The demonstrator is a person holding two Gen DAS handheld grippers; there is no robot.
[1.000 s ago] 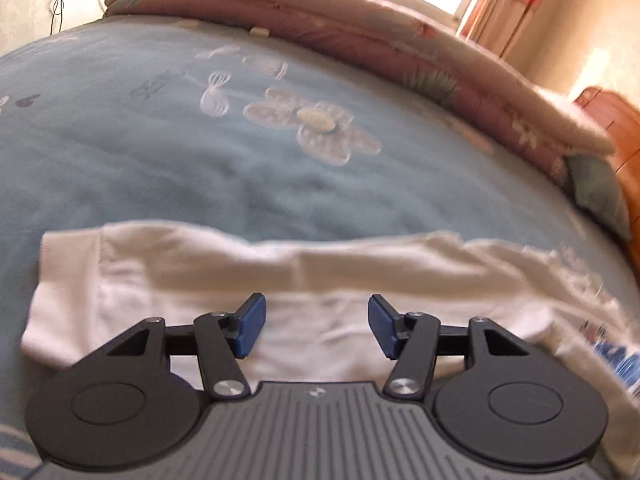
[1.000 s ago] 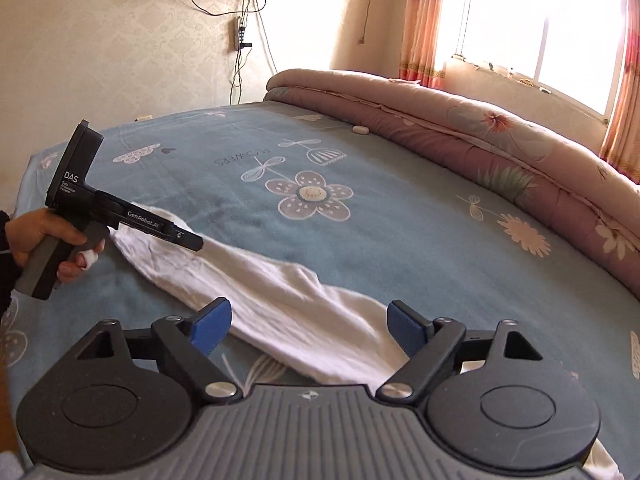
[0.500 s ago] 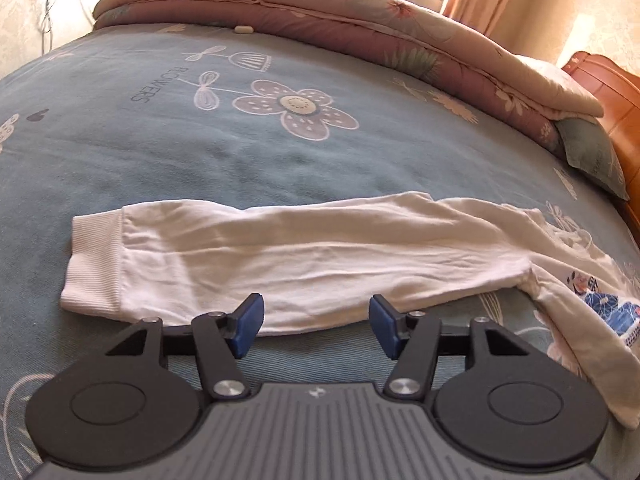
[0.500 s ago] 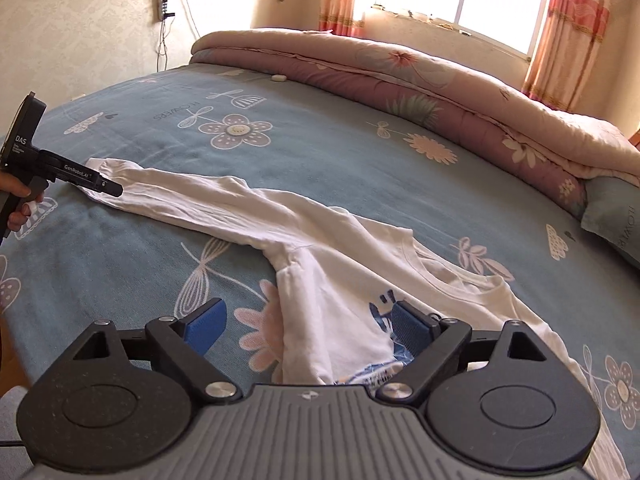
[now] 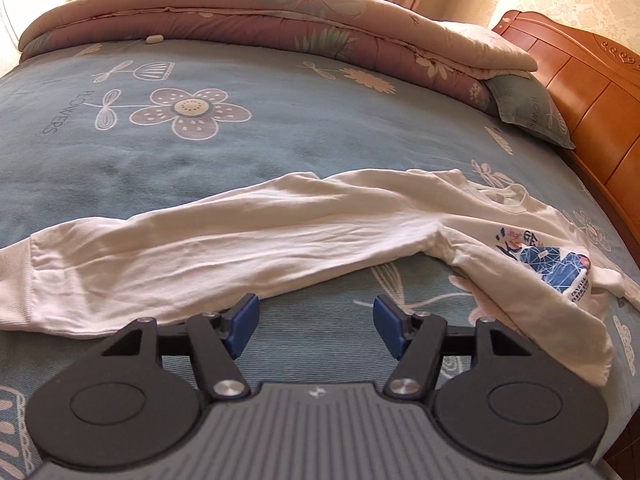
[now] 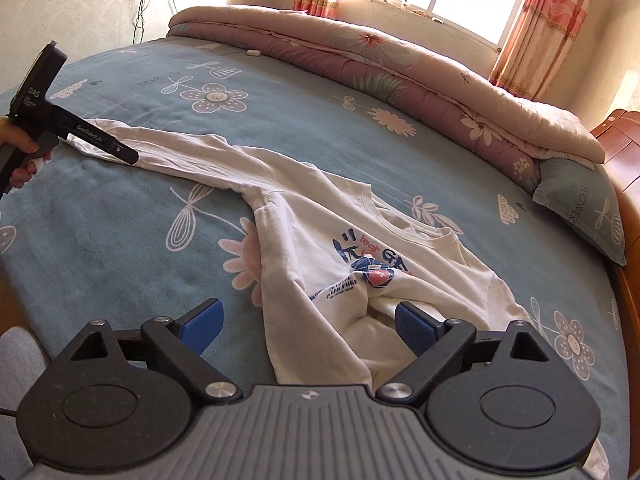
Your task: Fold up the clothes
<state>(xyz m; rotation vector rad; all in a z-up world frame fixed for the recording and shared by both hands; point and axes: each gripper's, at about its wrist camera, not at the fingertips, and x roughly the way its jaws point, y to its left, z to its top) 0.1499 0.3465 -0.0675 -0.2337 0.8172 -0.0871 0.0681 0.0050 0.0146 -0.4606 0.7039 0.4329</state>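
I had the white long-sleeved shirt point(image 6: 320, 240) lying on the blue flowered bed cover point(image 6: 320, 128), stretched along the near edge of the bed, print side up. 1 sleeve point(image 5: 208, 248) ran out flat toward the foot end, its ribbed cuff point(image 5: 14, 280) at the far left of my left view. The body with the blue graphic point(image 6: 368, 272) lay bunched and creased nearer the wooden headboard point(image 5: 580, 100).

My left tool point(image 5: 316, 322) hung just off the sleeve's near edge, its blue pads point(image 5: 244, 322) spread and widening, only bed cover between them, nothing pinched. In the right view that same tool point(image 6: 132, 156) showed over the sleeve, gripped by a hand point(image 6: 22, 158).

My right tool point(image 6: 308, 326) stood over the shirt's lower body, jaws wide and opening further; cloth lay between the pads point(image 6: 416, 326) but neither pressed on it. A folded pink quilt point(image 6: 400, 64) lined the far edge, a pillow point(image 6: 580, 208) at the headboard corner.
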